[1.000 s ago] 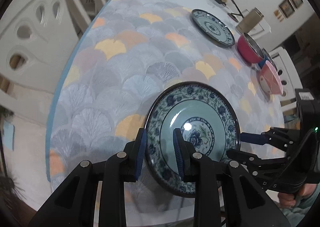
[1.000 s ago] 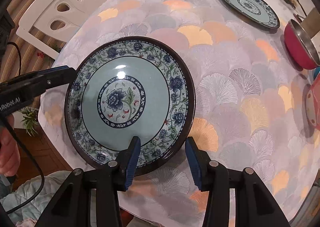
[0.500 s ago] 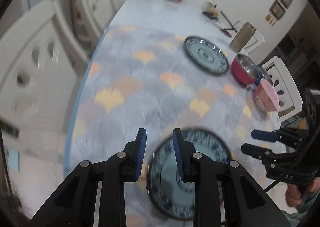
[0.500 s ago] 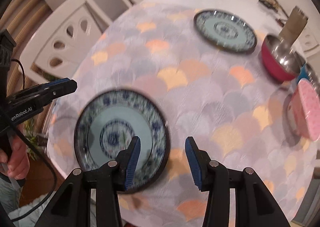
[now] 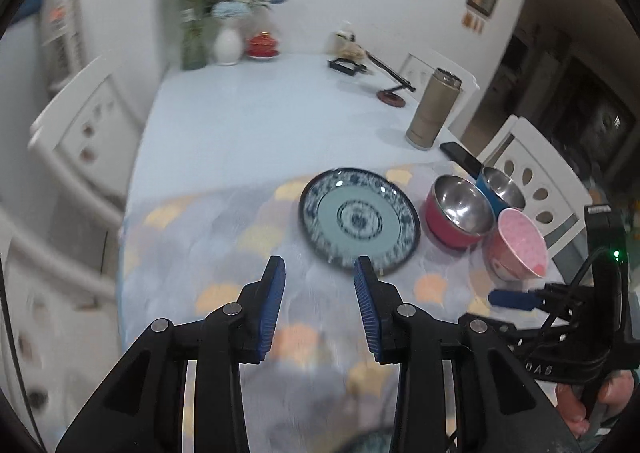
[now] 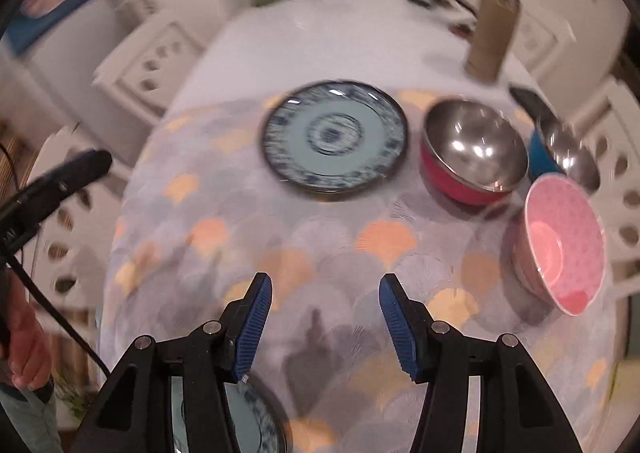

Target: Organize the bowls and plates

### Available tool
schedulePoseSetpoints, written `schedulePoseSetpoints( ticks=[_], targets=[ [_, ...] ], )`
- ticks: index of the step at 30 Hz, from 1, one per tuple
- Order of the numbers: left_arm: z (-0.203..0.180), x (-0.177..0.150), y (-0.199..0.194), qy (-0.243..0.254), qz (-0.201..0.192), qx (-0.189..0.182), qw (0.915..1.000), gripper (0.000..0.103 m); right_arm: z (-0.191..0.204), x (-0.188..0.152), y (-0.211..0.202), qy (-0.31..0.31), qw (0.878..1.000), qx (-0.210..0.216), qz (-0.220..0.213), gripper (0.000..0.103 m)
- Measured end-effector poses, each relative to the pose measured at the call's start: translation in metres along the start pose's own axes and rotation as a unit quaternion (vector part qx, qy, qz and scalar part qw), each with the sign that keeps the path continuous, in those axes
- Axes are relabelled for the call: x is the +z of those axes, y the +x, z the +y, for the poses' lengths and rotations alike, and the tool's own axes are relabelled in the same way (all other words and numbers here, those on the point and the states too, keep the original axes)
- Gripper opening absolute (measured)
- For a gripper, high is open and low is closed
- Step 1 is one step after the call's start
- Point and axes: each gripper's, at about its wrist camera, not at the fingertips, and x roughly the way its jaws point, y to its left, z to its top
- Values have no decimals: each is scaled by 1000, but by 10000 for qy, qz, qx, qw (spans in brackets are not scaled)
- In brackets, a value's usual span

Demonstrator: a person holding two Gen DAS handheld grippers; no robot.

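A blue patterned plate [image 5: 359, 217] lies flat on the scallop-pattern tablecloth; it also shows in the right wrist view [image 6: 335, 136]. To its right stand a red steel bowl [image 5: 459, 211] [image 6: 474, 151], a blue steel bowl [image 5: 502, 187] [image 6: 566, 153] and a pink bowl [image 5: 520, 245] [image 6: 560, 249]. A second blue patterned plate [image 6: 256, 419] lies near the table's front edge, under my right gripper's left finger. My left gripper [image 5: 320, 303] is open and empty above the cloth, short of the far plate. My right gripper [image 6: 326, 323] is open and empty.
A tan thermos [image 5: 434, 109] and a dark phone [image 5: 462, 161] stand behind the bowls. A vase with flowers [image 5: 227, 39], a red lidded cup [image 5: 262, 45] and a desk item [image 5: 390, 81] are at the far end. White chairs [image 5: 86, 121] [image 5: 536, 181] surround the table.
Both grippers pulled back and tilted up from the near plate, which now lies at the front edge. Both grippers have opened wider. The far plate and bowls now fill the views.
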Motion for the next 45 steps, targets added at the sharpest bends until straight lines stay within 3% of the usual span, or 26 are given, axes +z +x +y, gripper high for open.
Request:
schedulePoseSetpoints(
  ticks=[5,10,18,23,29,36,41,45],
  targets=[
    [5,33,64,142,361,-277,9989,33,-26,25,34,650,9978,-112,28,54],
    [21,49,129,-27,790,-452,9958,33,-29,42,64,791,9968,-132,60,54],
    [36,60,200,-382,1216,-791,9887,31,-42,52,95,1409,9900,-71,-53,54],
    [34,63,224,-400,1280,-922,9867,31,-45,60,111,1511,9885,-76,-76,54],
    [32,67,230,-266,1238,-1058,9863,31,-49,70,118,1517,9881,-86,-225,51],
    [33,61,222,-256,1184,-1024,9873,30,-44,76,120,1439,9893,-123,-228,42],
    [36,44,199,-228,1218,-818,9889,30,-41,73,117,1243,9922,8,-100,38],
    [42,25,165,-486,1125,-677,9902,30,-31,62,109,1023,9944,252,25,38]
  ],
)
